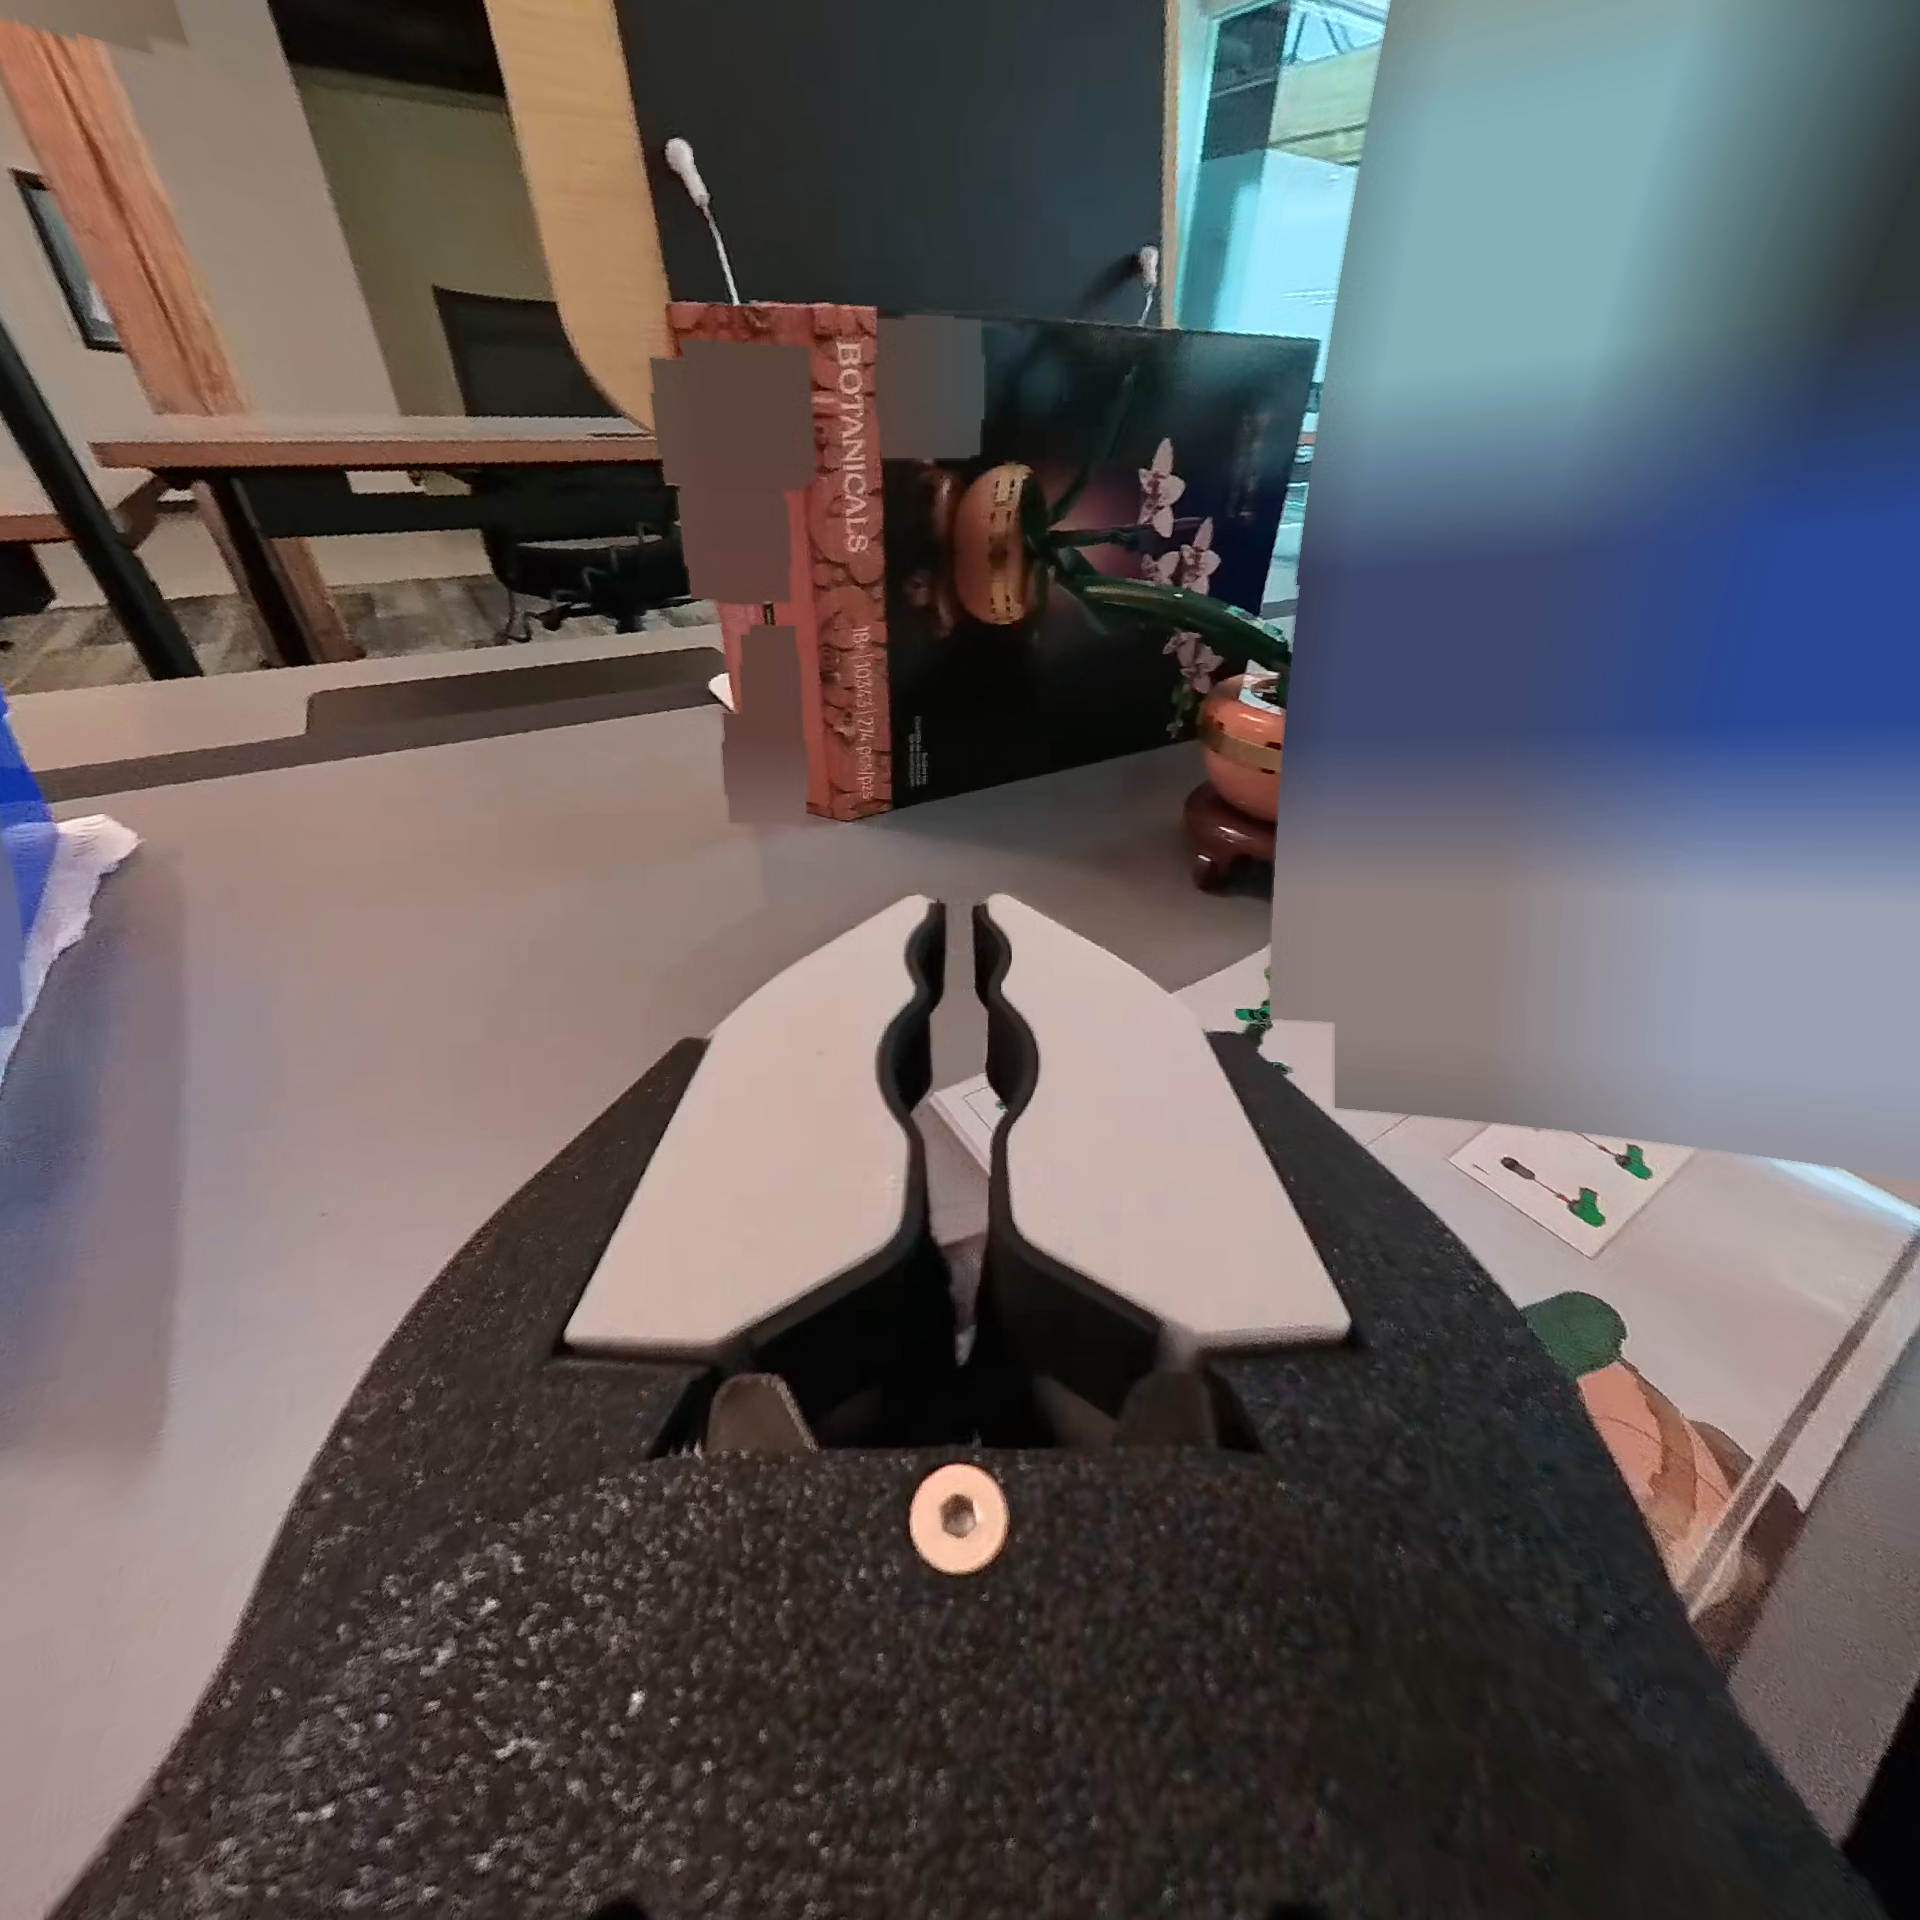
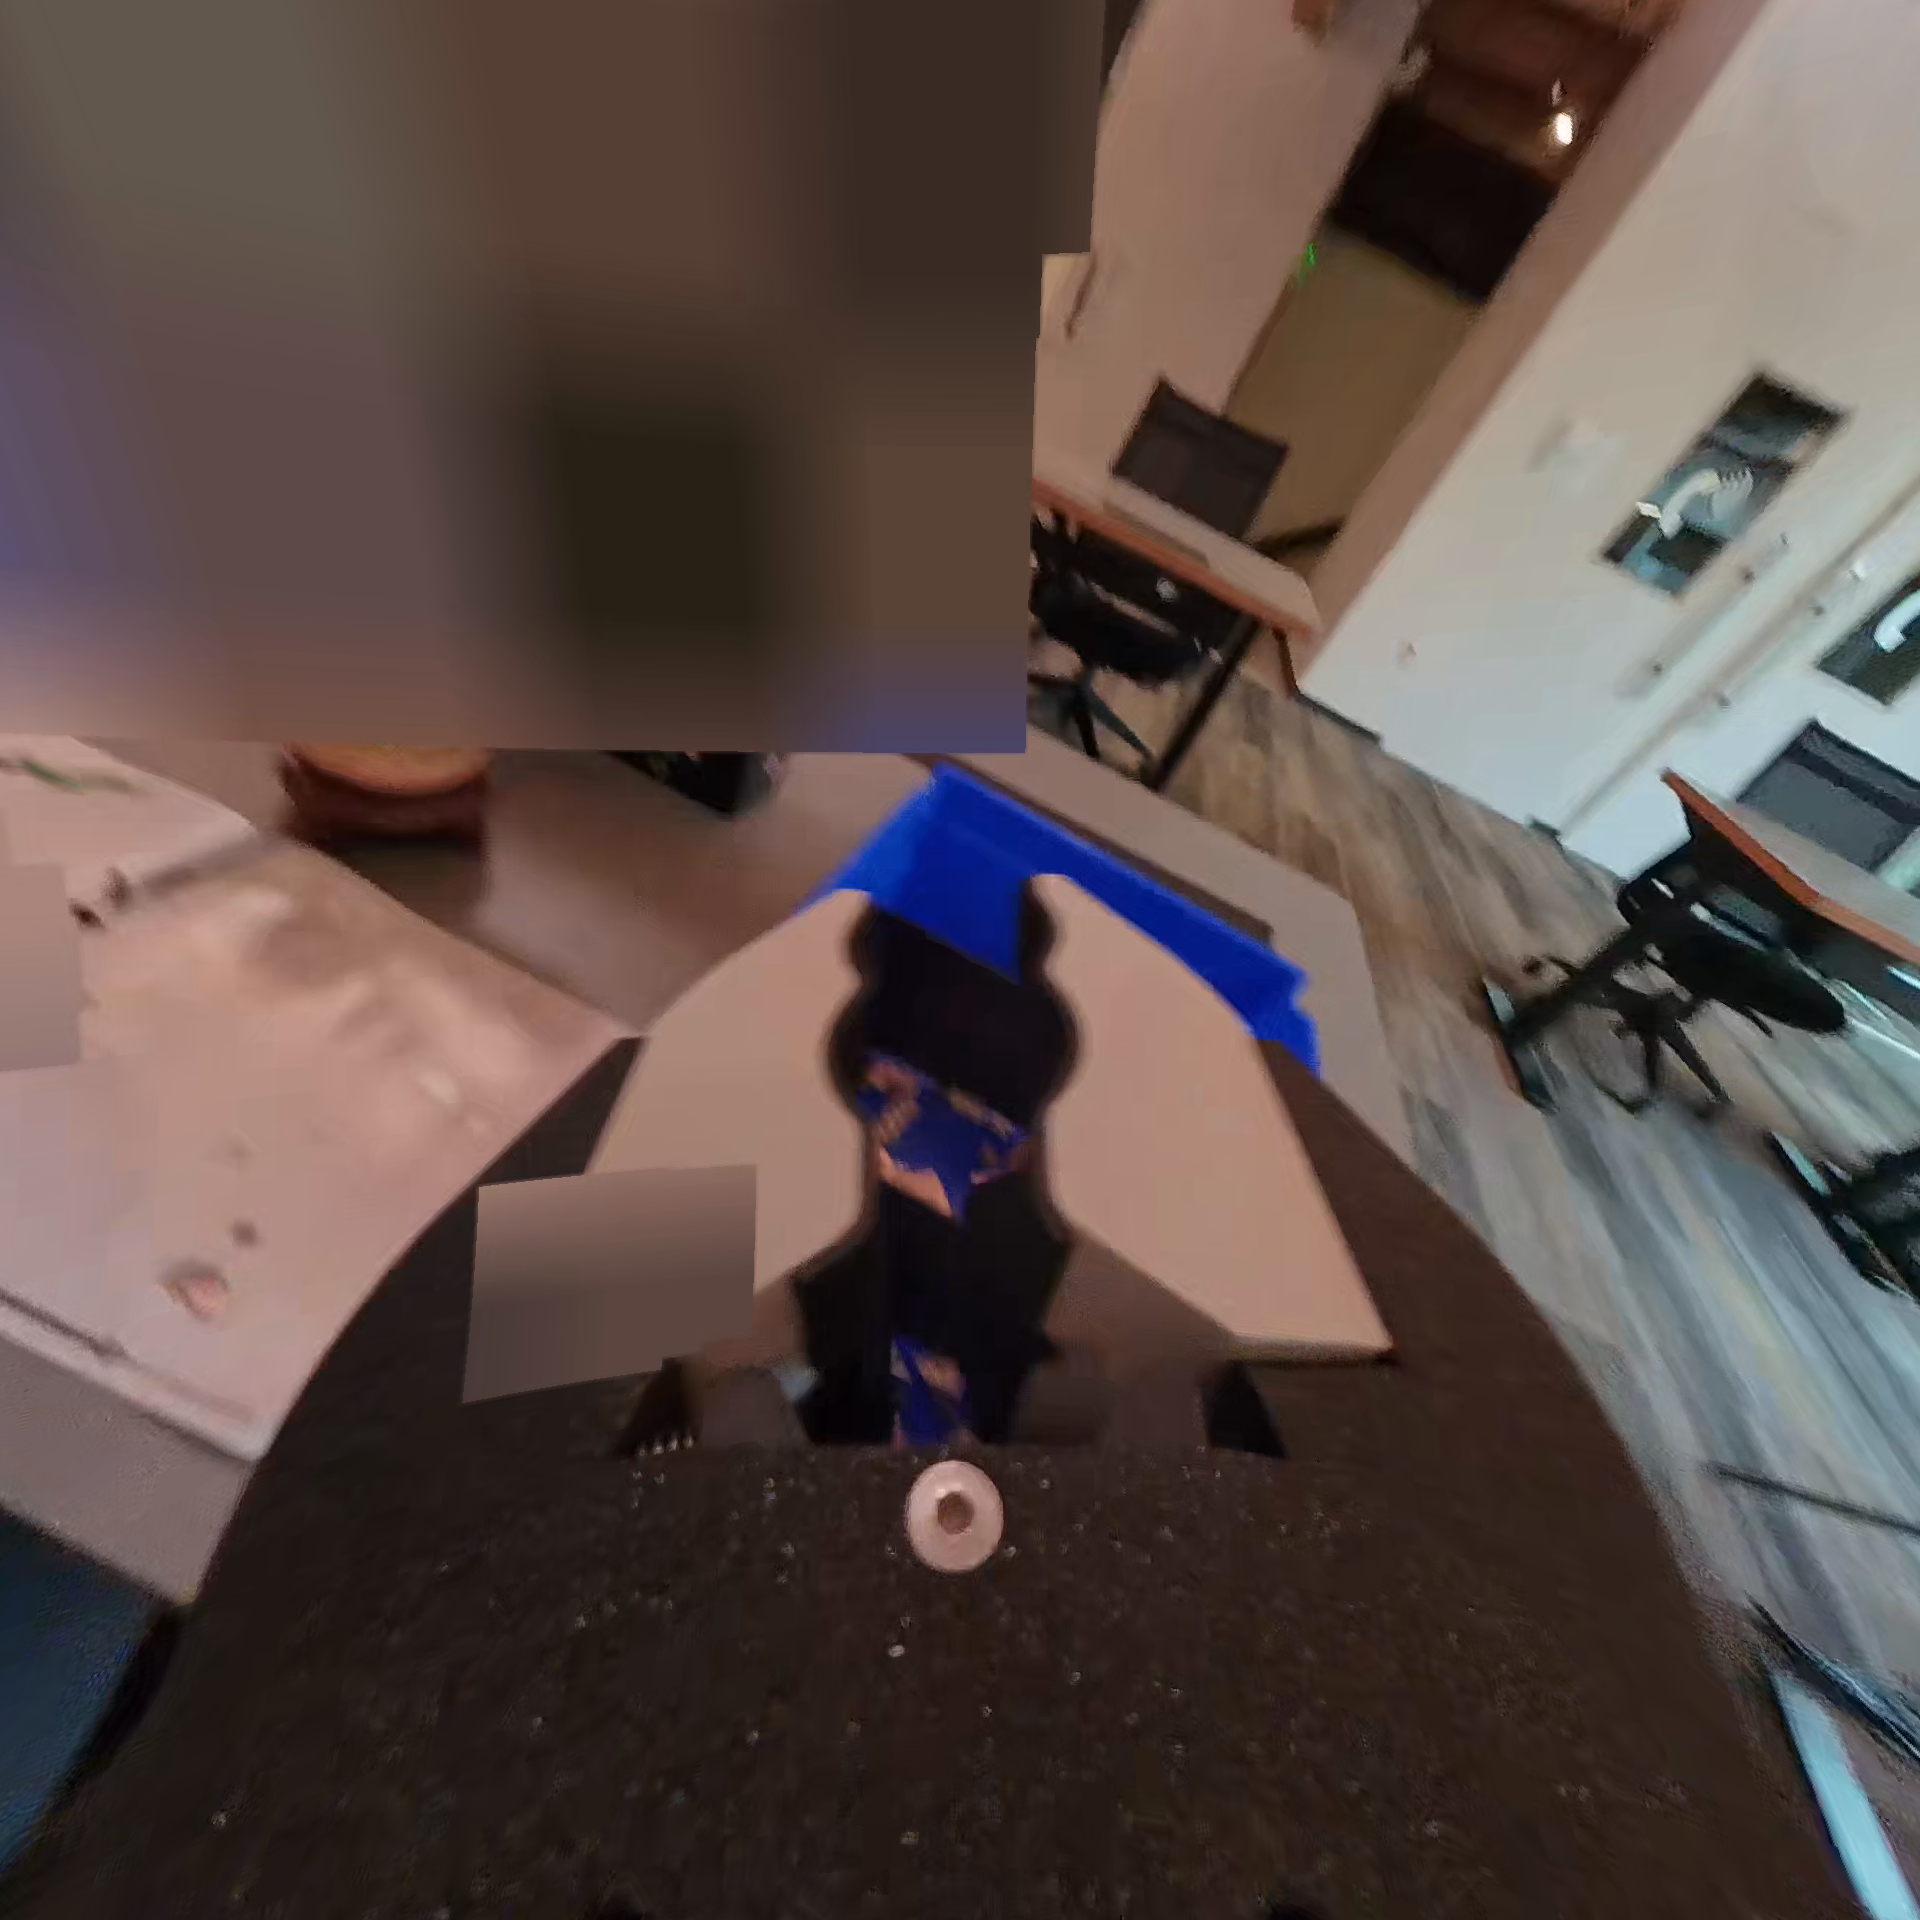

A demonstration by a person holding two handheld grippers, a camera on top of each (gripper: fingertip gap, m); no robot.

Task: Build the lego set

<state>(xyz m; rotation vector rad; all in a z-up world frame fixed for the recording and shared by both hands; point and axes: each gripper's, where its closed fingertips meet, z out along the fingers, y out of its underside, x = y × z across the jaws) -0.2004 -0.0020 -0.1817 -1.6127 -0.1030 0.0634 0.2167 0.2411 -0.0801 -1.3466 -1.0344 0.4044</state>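
In the left wrist view, a tall box [image 1: 1039, 561] bearing printed lettering and a picture of an orchid stands upright on the grey table [image 1: 416, 987], long axis vertical. Just right of it sits a pink pot on a brown stand [image 1: 1236, 790]. An open instruction booklet [image 1: 1558, 1226] lies under the left gripper [image 1: 959, 914], whose jaws stand narrowly apart, bare. Desks and office chairs stand behind.

In the right wrist view, blurred, the right gripper [image 2: 940, 894] has its jaws spread over a blue bin [image 2: 1039, 883] near the table edge; wood flooring lies beyond.
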